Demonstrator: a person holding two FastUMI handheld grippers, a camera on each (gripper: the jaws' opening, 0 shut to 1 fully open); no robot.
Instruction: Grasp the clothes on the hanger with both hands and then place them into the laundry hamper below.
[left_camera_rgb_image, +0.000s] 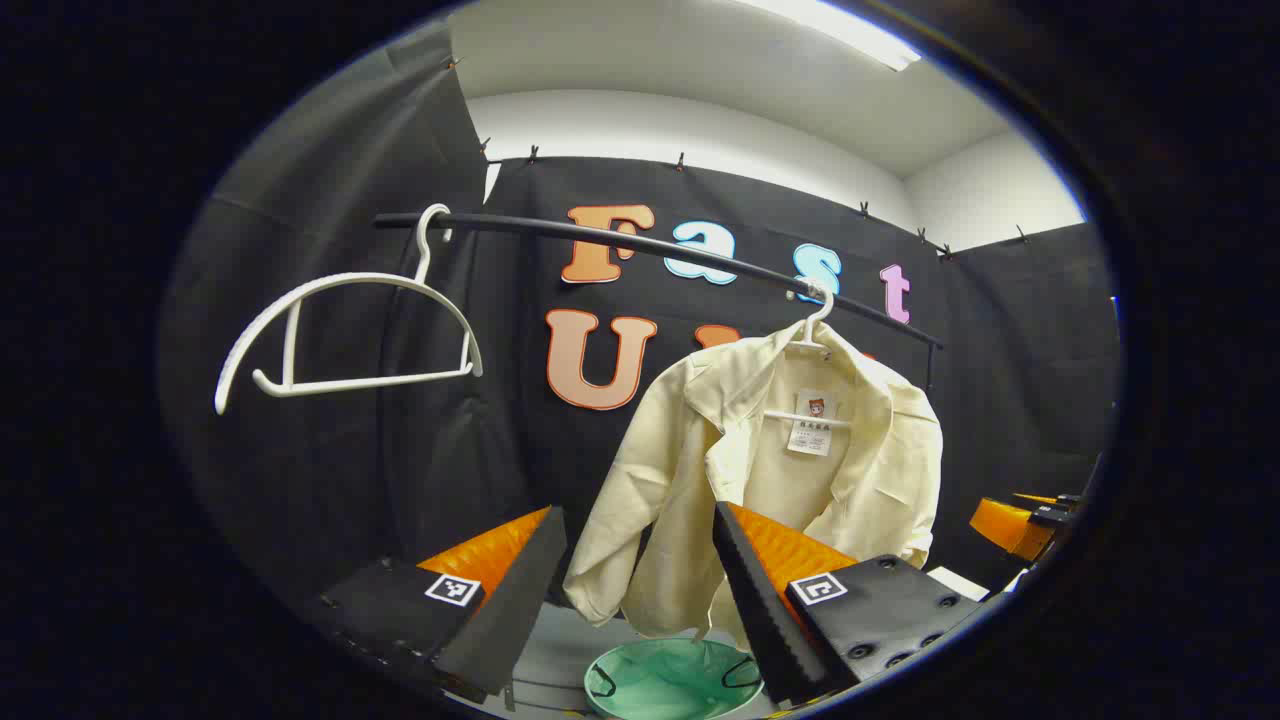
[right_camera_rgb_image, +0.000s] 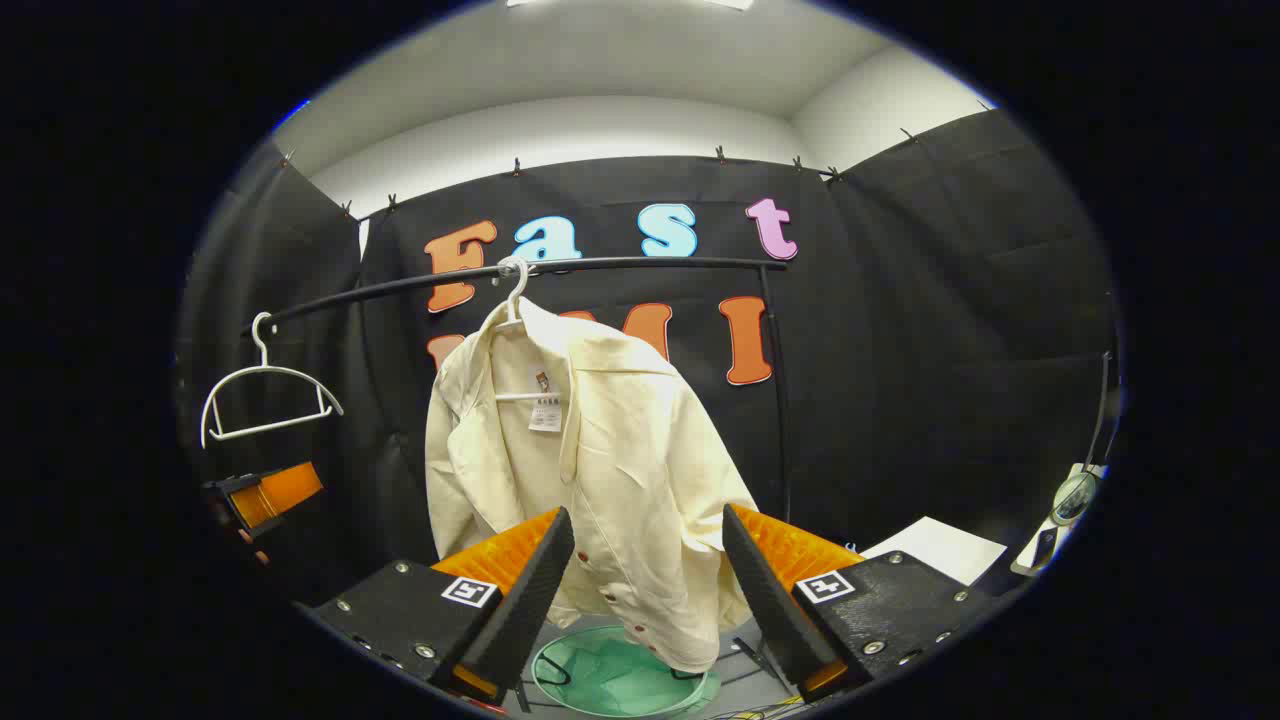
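Cream shirt hanging (hamper below), grippers apart

Hanging from the long black metal rail by a white plastic hanger: a cream long-sleeved cotton shirt, towards the rail's right end in the left gripper view. Farther left on the same rail, well apart from the shirt: a bare white plastic hanger. Below the shirt's hem, on the floor: a round pale-green fabric laundry hamper. In front of the shirt, fingers spread wide, nothing between them: the left gripper, touching no cloth. Likewise before the shirt's lower edge in the right gripper view: the right gripper, jaws parted, hamper beneath and beyond. Behind rail and shirt: the booth's black cloth wall.
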